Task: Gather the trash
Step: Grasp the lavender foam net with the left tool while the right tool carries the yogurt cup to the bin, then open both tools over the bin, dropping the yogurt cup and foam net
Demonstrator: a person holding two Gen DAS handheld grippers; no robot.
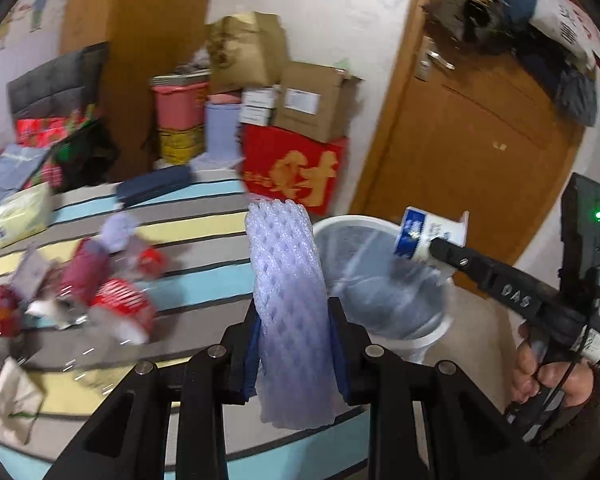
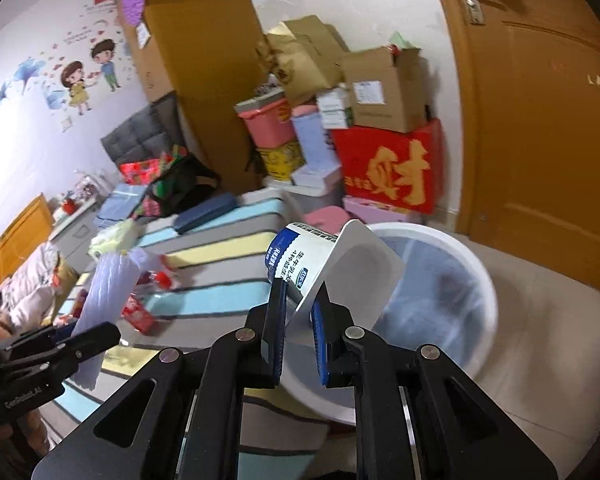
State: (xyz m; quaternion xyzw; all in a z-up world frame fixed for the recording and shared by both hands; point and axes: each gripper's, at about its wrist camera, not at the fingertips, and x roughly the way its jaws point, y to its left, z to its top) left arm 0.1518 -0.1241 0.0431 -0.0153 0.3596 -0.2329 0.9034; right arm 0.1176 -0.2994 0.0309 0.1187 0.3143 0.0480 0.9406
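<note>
Gripping a white foam net sleeve (image 1: 290,300), left tool (image 1: 296,320); right tool (image 2: 300,320) clamping a blue-and-white yogurt cup (image 2: 300,260).

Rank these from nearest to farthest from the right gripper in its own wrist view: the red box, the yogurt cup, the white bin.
1. yogurt cup: clamped by its rim in the right gripper.
2. white bin: just beyond the cup, to the right, on the floor.
3. red box: farther back, against the wall by the door.
</note>
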